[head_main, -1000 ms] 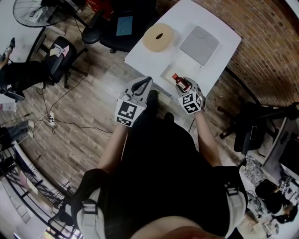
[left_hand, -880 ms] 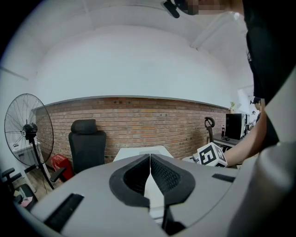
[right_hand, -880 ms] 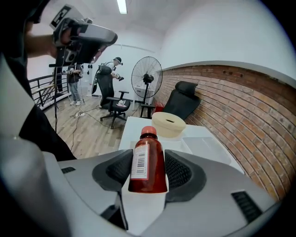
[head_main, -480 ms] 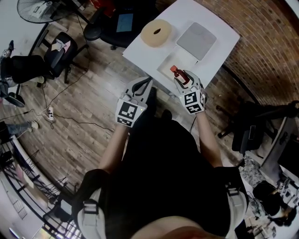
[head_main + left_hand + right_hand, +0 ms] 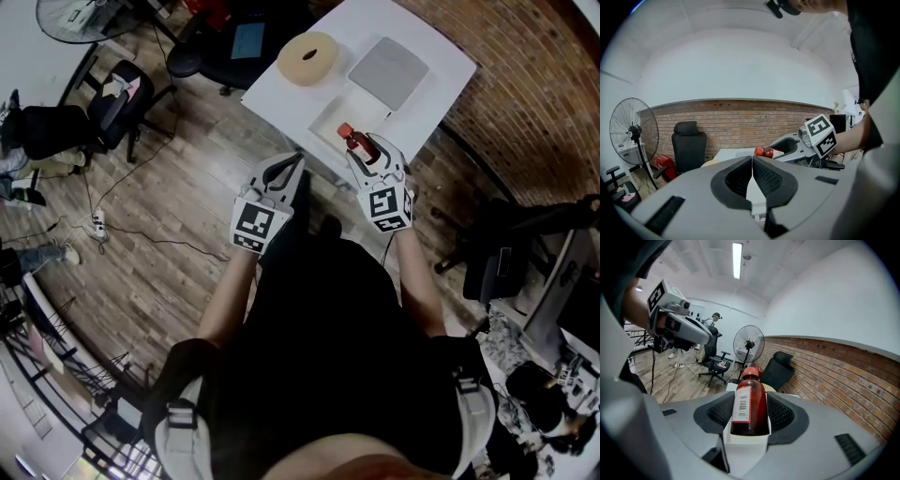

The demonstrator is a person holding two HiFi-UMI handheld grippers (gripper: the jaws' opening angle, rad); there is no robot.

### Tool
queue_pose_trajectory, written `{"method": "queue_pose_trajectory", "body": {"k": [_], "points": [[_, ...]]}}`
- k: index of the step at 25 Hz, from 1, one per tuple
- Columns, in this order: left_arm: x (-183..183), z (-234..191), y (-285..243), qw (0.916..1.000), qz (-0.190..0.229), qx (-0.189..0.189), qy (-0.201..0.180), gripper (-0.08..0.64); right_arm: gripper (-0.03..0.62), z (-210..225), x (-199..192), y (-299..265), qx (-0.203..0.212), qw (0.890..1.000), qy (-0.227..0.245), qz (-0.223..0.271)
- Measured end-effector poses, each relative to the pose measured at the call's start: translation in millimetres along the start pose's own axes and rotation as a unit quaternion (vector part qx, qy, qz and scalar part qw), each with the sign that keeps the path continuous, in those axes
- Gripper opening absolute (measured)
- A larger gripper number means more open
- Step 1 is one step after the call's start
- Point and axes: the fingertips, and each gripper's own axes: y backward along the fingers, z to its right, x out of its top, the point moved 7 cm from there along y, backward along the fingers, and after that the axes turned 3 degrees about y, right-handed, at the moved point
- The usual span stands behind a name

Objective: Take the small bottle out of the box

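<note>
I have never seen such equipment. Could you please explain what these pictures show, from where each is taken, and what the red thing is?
There is no robot: a person holds a hand tool with two-jaw tongs in each hand. The head view looks down from a camera on the person's head; the other two come from cameras riding on the tools, looking along the jaws. The right tongs are shut on a small bottle, dark red with a red cap. The left tongs are shut and empty. On the white table lie an open white box, a flat grey piece and a beige ring.
</note>
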Motion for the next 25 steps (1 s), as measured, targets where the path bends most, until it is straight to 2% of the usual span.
{"method": "queue_pose_trajectory", "body": {"k": [11, 25], "points": [[-7.2, 11.8, -3.1, 1.0000, -0.005, 0.001, 0.007, 0.021, 0.213, 5.7, -3.1, 20.4, -0.007, 1.000, -0.007, 0.003], [-1.8, 2.4, -24.6, 0.9999, -0.012, -0.002, 0.009, 0.021, 0.213, 22.8, -13.8, 7.0, -0.005, 1.000, -0.012, -0.006]]}}
